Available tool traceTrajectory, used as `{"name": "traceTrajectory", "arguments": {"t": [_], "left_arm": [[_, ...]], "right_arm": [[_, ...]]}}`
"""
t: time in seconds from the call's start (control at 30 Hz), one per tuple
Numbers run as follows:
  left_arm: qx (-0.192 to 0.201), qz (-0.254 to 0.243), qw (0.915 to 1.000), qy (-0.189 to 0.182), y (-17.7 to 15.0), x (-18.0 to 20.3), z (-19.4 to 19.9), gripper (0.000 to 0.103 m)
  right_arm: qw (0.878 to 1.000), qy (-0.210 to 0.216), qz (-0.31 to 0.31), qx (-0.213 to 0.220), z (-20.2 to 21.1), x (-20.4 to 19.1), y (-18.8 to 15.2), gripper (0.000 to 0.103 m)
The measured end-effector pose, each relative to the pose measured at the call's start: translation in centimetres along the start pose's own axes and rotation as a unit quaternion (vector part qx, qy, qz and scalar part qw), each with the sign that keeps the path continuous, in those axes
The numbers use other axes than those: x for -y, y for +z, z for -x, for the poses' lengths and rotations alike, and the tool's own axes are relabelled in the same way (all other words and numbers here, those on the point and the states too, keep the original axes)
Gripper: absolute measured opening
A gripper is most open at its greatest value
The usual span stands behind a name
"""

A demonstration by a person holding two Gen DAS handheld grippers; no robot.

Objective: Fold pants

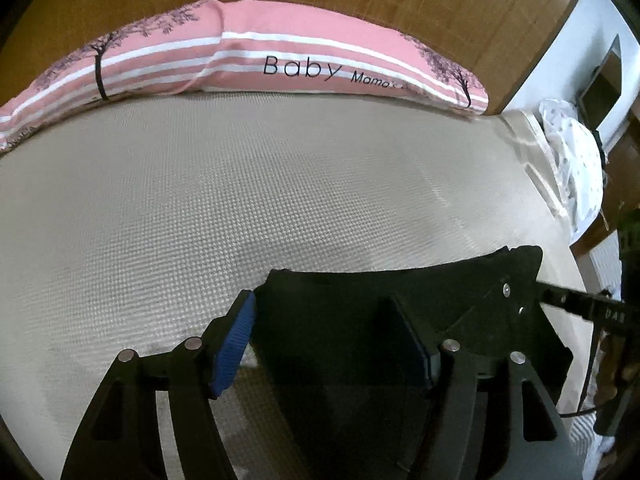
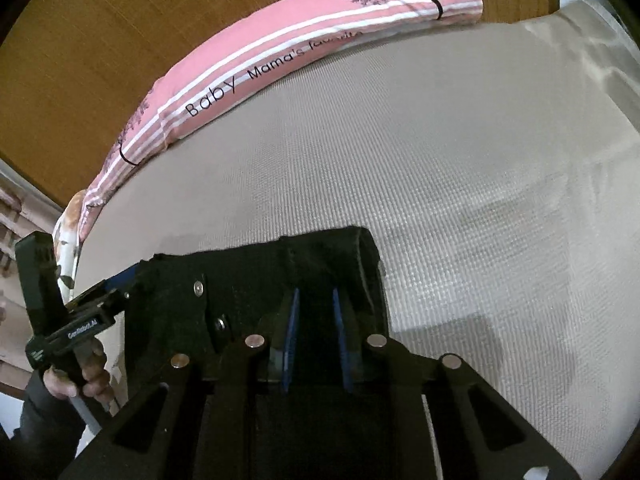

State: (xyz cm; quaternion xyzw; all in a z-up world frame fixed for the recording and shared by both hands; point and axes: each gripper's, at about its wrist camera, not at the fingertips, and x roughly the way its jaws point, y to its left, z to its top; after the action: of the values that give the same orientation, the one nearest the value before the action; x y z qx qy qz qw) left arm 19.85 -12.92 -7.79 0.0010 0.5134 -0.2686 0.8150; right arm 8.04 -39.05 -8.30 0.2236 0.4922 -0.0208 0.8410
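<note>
Below, dark pants (image 1: 360,312) (matte) on woven mat (image 1: 200,200); right fingers (image 2: 338,320) apparently clamp them, left fingers (image 1: 236,340) released.

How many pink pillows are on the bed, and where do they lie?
2, end to end along the far edge of the bed by the wooden headboard: one at left partly overlapping the "Baby" one.

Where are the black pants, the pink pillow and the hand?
black pants (image 2: 320,264): right wrist view, top fold.
pink pillow (image 1: 304,40): left wrist view, plain pink part above "Baby".
hand (image 2: 76,380): right wrist view, fingers around handle.
</note>
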Motion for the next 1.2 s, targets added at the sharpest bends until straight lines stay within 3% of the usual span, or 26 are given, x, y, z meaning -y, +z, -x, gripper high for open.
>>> {"name": "traceTrajectory", "arguments": {"t": [0.27, 0.43, 0.67, 1.0, 1.2], "left_arm": [[0.047, 0.003, 0.9989, -0.006, -3.2, 2.0, 6.2, 0.068], [0.014, -0.036, 0.9991, -0.015, -5.6, 4.5, 7.3, 0.068], [-0.043, -0.047, 0.9974, -0.035, -9.5, 6.5, 6.2, 0.068], [-0.047, -0.105, 0.9934, 0.0, -12.4, 8.7, 5.4, 0.068], [-0.043, -0.103, 0.9938, 0.006, -12.5, 8.7, 5.3, 0.068]], "right_arm": [[0.999, -0.019, 0.023, -0.037, 0.9, 0.0, -4.4, 0.015], [0.999, -0.028, 0.028, -0.029, 2.4, -0.2, -6.8, 0.015], [0.998, -0.042, 0.046, -0.023, 3.5, -0.5, -8.5, 0.015], [0.997, -0.052, 0.05, -0.008, 4.4, -0.4, -10.1, 0.015], [0.997, -0.059, 0.057, 0.005, 4.3, -0.7, -10.5, 0.015]]}}
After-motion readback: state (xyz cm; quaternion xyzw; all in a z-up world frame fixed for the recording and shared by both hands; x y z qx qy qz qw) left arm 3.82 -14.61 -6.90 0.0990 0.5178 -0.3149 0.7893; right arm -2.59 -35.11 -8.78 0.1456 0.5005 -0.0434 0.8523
